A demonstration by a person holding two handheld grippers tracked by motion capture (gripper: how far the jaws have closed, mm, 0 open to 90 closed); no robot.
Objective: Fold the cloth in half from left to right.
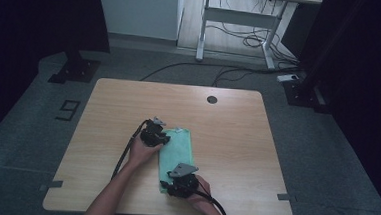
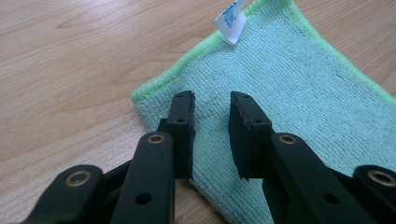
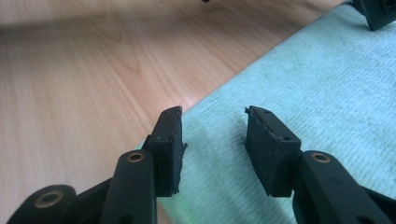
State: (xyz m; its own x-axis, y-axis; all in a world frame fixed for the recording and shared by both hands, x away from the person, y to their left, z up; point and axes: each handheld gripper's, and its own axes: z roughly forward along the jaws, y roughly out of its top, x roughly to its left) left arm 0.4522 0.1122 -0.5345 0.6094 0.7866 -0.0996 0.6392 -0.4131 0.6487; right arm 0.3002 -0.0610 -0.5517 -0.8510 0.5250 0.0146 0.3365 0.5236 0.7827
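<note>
- green cloth [image 1: 177,152], folded into a long strip, lying flat on the near middle of the wooden table [image 1: 237,135], running from near edge toward the centre.
- turquoise pile with a brighter lime stitched hem [image 2: 196,53] along the edge in the left gripper view.
- small white care tag [image 2: 229,21] sticking up from the hem at the far corner; blue printing on it, too blurred to read.
- left gripper [image 2: 211,100] over the far left corner of the cloth, jaws parted with a narrow gap, pads just above or touching the pile, nothing pinched between them.
- right gripper [image 3: 212,116] at the near end of the cloth, jaws spread wider, straddling the cloth's edge where it meets bare wood, gripping nothing.
- from above, left gripper [image 1: 154,134] beside the strip's far left corner, right gripper [image 1: 181,179] on its near end, a hand behind each.
- black cables trailing back along both forearms.
- small dark round grommet [image 1: 212,99] near the table's far edge.
- on the grey floor left of the table, a dark figure "9" [image 1: 68,110].
- white desk frame [image 1: 238,25] with loose cables farther back.
</note>
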